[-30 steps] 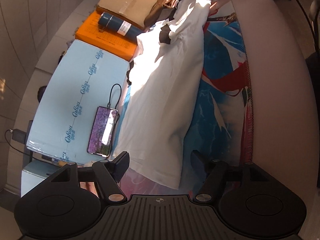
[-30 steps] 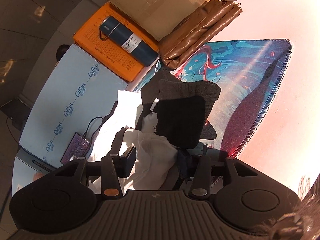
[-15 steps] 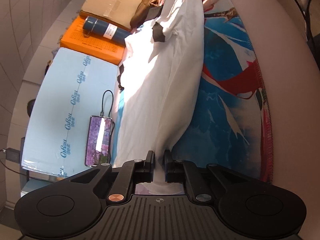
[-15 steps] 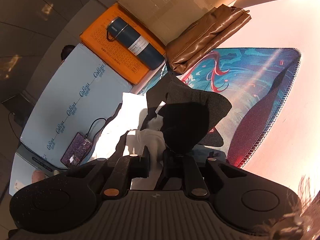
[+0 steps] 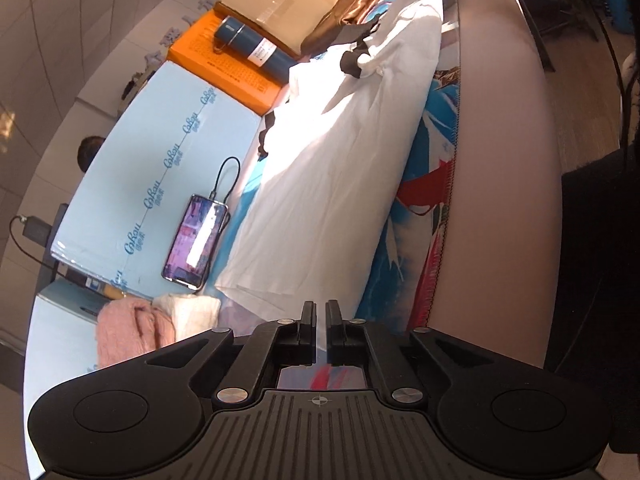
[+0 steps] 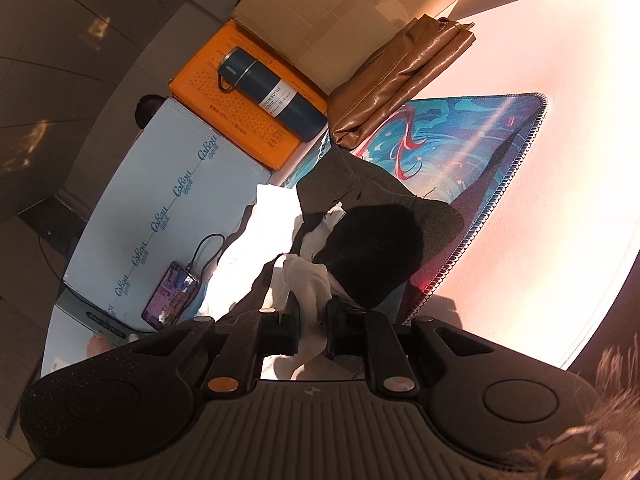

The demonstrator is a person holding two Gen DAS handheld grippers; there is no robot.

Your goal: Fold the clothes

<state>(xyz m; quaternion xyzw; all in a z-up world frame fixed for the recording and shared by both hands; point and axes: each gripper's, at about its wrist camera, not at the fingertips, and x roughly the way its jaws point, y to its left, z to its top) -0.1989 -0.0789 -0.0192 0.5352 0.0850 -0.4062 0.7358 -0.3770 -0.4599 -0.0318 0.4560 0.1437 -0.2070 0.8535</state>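
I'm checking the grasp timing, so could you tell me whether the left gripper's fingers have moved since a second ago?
Yes. The left gripper has gone from wide open to nearly shut on the white shirt hem, with the phone alongside it staying put.

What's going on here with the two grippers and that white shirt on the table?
A person is folding a white shirt with a handheld gripper in each hand. The left gripper is shut at the shirt's near end, seemingly pinching the hem. The right gripper is shut on bunched white fabric at the far end, by the black sleeve. The shirt stretches lengthwise between them over a blue patterned mat. No fold is laid yet.
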